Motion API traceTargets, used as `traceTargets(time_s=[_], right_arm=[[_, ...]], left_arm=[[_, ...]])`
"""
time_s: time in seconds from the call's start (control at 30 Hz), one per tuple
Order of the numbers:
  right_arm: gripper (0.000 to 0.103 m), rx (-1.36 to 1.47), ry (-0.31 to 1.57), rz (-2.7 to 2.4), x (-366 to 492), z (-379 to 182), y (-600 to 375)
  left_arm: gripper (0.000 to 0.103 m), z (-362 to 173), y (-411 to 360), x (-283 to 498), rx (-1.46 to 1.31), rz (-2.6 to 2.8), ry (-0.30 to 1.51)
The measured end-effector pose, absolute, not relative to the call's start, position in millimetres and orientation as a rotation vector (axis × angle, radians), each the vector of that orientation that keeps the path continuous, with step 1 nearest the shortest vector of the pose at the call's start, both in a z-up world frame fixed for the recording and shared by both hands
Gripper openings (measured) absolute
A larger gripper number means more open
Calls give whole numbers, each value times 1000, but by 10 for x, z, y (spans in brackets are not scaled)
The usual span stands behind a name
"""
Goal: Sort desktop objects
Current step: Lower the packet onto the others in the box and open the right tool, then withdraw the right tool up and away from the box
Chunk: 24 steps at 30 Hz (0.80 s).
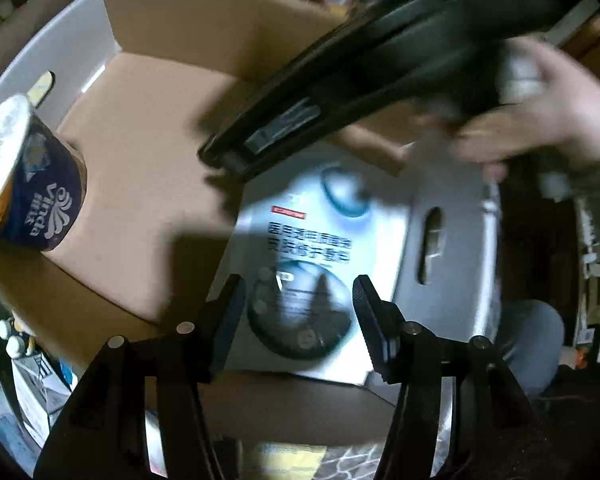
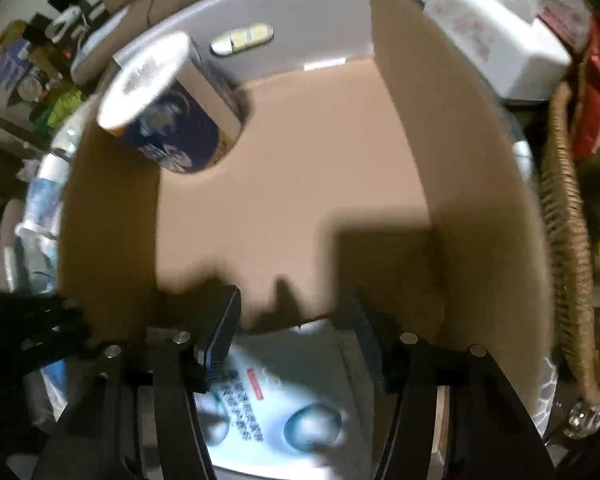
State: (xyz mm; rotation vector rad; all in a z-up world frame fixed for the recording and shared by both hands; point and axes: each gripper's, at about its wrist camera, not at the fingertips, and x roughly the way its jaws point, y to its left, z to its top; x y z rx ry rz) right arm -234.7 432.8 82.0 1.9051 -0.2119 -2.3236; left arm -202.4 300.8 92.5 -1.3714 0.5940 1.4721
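Open brown floor mid-box; obstacles sit at the corner and near edge

The cardboard box (image 2: 284, 200) has a broad bare floor at its centre where fingers could pass. A wrapped tissue roll (image 2: 168, 108) stands in the far-left corner against the wall, and the flat white printed box (image 1: 312, 264) covers the near floor beneath both grippers. A tall cardboard wall (image 2: 432, 152) closes the right side, with a wicker basket (image 2: 568, 240) just outside it. A black slanted bar (image 1: 380, 76) crosses above the box in the left wrist view.

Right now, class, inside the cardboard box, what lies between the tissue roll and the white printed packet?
Only bare cardboard floor between tissue roll and printed packet, in the right wrist view.
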Motion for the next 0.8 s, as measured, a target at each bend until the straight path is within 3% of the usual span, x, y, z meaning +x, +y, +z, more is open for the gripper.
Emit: traceTargets(time_s=[0.33, 0.5, 0.63, 0.8], right_arm=[[58, 2060, 99, -2232, -2308, 603, 4137], [63, 2051, 124, -2245, -2193, 698, 4166], [73, 1978, 77, -2318, -2078, 896, 4204], [74, 2035, 168, -2277, -1886, 876, 4180]], left_arm=[[53, 1116, 2682, -1905, -1321, 1536, 467], [54, 1086, 2594, -1861, -1326, 1587, 403], [65, 1176, 2502, -1844, -1314, 1651, 353], [68, 1315, 2367, -1731, -1300, 1712, 311]])
